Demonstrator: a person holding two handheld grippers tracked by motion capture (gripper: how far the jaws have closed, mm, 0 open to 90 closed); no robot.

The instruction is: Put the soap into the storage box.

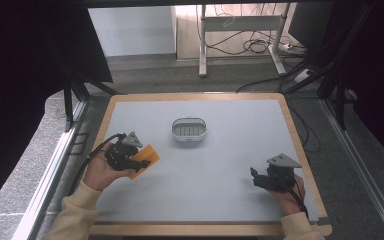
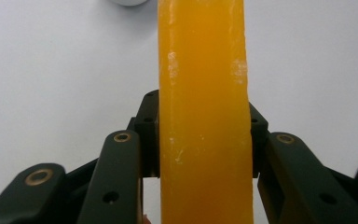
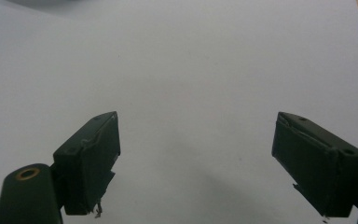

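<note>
1. Orange bar (image 2: 204,116), translucent, long axis runs along the left gripper (image 1: 141,161) jaws, pointing toward the white dish (image 1: 189,129).
2. Bar sits between the jaws, clamped on both sides, over the table's left part.
3. Right gripper (image 3: 196,158) spread wide, nothing held.

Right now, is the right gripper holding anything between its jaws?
No: the right gripper has its jaws spread wide, with bare grey table showing between them.
</note>
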